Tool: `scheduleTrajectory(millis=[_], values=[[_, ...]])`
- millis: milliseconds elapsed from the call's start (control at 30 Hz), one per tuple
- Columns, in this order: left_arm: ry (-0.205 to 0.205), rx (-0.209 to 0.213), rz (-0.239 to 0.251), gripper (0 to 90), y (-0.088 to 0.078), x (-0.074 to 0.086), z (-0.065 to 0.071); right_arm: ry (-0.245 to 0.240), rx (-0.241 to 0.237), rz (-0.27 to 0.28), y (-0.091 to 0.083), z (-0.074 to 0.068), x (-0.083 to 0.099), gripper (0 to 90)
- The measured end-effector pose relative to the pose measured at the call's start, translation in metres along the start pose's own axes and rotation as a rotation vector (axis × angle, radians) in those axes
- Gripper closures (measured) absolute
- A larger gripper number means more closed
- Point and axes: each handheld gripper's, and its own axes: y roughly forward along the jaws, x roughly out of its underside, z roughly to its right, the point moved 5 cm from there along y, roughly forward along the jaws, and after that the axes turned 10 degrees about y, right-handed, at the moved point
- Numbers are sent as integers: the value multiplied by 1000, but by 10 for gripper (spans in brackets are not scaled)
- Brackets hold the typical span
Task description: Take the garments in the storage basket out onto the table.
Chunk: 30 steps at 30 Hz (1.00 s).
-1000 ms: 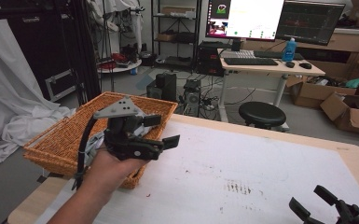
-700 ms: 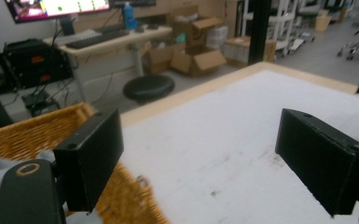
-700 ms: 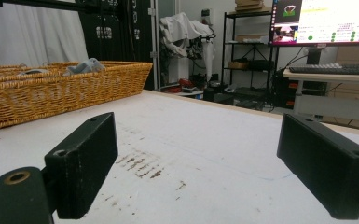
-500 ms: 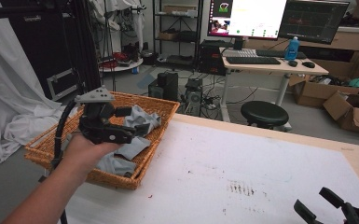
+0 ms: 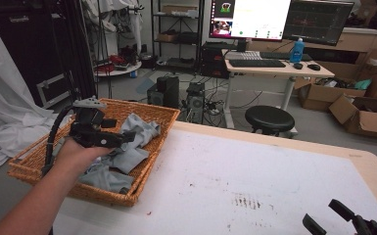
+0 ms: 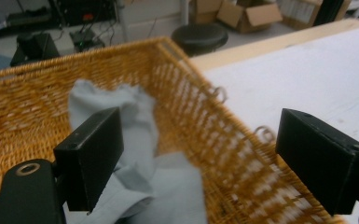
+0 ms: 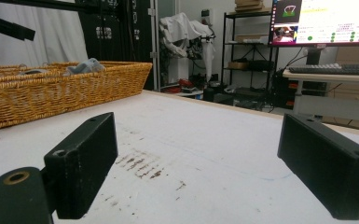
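A wicker basket (image 5: pixel 127 198) sits at the table's left end with crumpled grey cloths (image 5: pixel 129 156) inside. A person's hand holds my left gripper (image 5: pixel 120 131) above the basket's middle, over the cloths, jaws pointing right. In the left gripper view its jaws stand wide apart with nothing between them, and the left gripper (image 6: pixel 205 158) looks down on a grey cloth (image 6: pixel 135 121) and the basket's wall (image 6: pixel 28 107). My right gripper (image 5: pixel 338 218) hovers low at the table's near right corner. The right gripper (image 7: pixel 205 168) is open and empty, facing the basket (image 7: pixel 51 93) across the white tabletop (image 7: pixel 191 130).
Dark smudges (image 5: pixel 247 200) mark the white tabletop (image 5: pixel 254 161). Beyond the far edge stand a black stool (image 5: pixel 269 117), a desk with monitors (image 5: pixel 274 63) and cardboard boxes (image 5: pixel 367 115). A white sheet (image 5: pixel 5 122) hangs at the left.
My left gripper has moved left and away from the basket's near right side to above its middle, uncovering the grey cloths. The right gripper has barely shifted.
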Motion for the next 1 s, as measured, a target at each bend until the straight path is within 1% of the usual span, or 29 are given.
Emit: scheduleTrajectory(millis=[33, 67, 100, 133, 167, 200, 267, 300, 333, 400, 433, 467, 533, 567, 600, 667, 700, 733, 767, 800, 833, 867, 900, 933, 967, 1000], values=[[-5, 1, -14, 157, 3, 3, -3, 0, 0, 0, 0, 0, 0, 117], [-13, 4, -53, 157, 10, 8, -8, -1, 0, 0, 0, 0, 0, 117], [-19, 9, -69, 157, 14, 10, -10, -1, 0, 1, 0, 0, 0, 117], [-19, 9, -69, 157, 14, 10, -10, -1, 0, 1, 0, 0, 0, 117], [-21, 10, -104, 157, 20, 13, -14, -1, 0, 1, 0, 0, 0, 117], [-21, 10, -104, 157, 20, 13, -14, -1, 0, 1, 0, 0, 0, 117], [-30, 15, -139, 157, 25, 17, -19, 0, 0, 1, 0, 0, 0, 117], [-36, 15, -175, 157, 30, 20, -23, 0, 0, 1, 0, 0, 0, 117], [-36, 15, -175, 157, 30, 20, -23, 0, 0, 1, 0, 0, 0, 117], [-37, 9, -205, 157, 35, 24, -27, 0, 0, 1, 0, 0, 0, 117], [-52, 8, -230, 158, 40, 30, -31, 0, 0, 1, 0, 0, 0, 116], [-52, 8, -230, 158, 40, 30, -31, 0, 0, 1, 0, 0, 0, 116], [-57, 0, -281, 158, 47, 40, -34, 2, 0, 0, 0, 0, 0, 117], [-68, 1, -307, 158, 50, 45, -35, 4, 2, -1, 0, 0, 0, 117], [-99, 3, -346, 158, 54, 54, -38, 4, 1, -1, 0, 0, 0, 116], [-118, -8, -372, 158, 57, 60, -42, 1, 0, 0, 0, 0, 0, 117], [-118, -8, -372, 159, 57, 60, -42, 1, 0, 0, 0, 0, 0, 117], [-135, -8, -402, 159, 60, 66, -44, 1, 0, 0, 0, 0, 0, 116], [-135, -8, -402, 159, 60, 66, -44, 1, 0, 0, 0, 0, 0, 117], [-144, -3, -437, 160, 64, 71, -44, 2, 0, -1, 0, 0, 0, 116], [-144, -3, -437, 161, 64, 71, -44, 0, 0, 0, 0, 0, 0, 117], [-142, -6, -455, 161, 66, 73, -44, 1, 0, -1, 0, 0, 0, 117], [-119, 2, -500, 158, 70, 77, -41, 1, 0, -1, 0, 0, 0, 117], [-119, 2, -500, 159, 70, 77, -41, 2, 1, -2, 0, 0, 0, 117], [-99, 2, -520, 159, 73, 80, -39, 2, 1, -2, 0, 0, 0, 117], [-57, -7, -543, 167, 75, 80, -36, 2, 1, -1, 0, 0, 0, 117]])
